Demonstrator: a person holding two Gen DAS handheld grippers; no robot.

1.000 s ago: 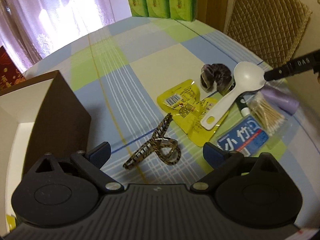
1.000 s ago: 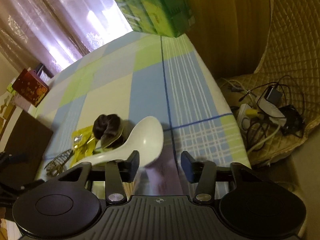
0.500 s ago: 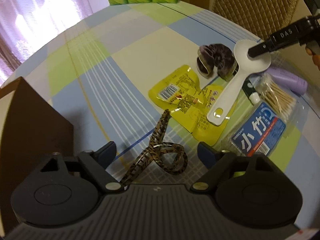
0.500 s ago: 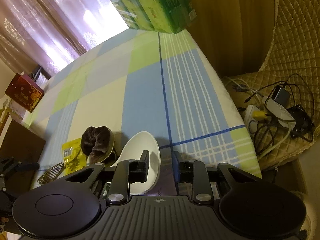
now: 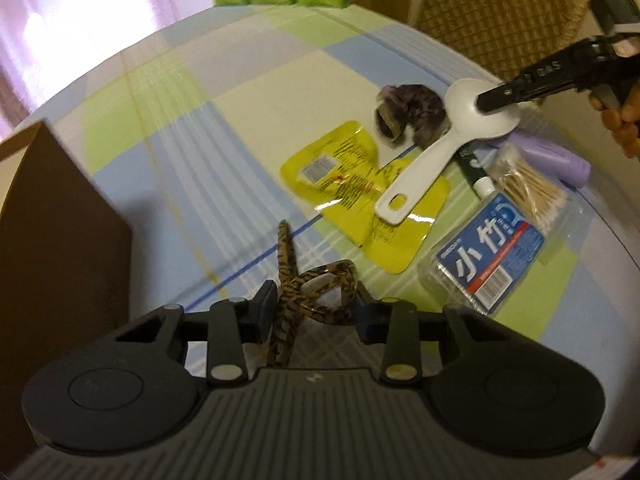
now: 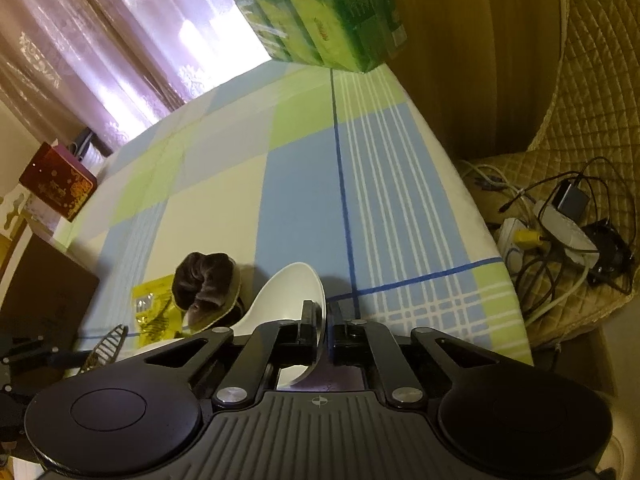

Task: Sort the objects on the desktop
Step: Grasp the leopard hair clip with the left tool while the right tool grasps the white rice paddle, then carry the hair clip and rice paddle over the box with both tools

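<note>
Tortoiseshell hair clip and white spoon lie on tablecloth.

Our left tool sits low over the surface, its fingers drawn in against a tortoiseshell hair clip from either side. Our right tool is nearly shut, its jaws pinching the rim of a white spoon's bowl. In the left wrist view, fingers of our right hand wrap the handle.

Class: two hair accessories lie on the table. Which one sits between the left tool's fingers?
The tiger-striped hair clip, not the dark scrunchie beside the spoon.
</note>
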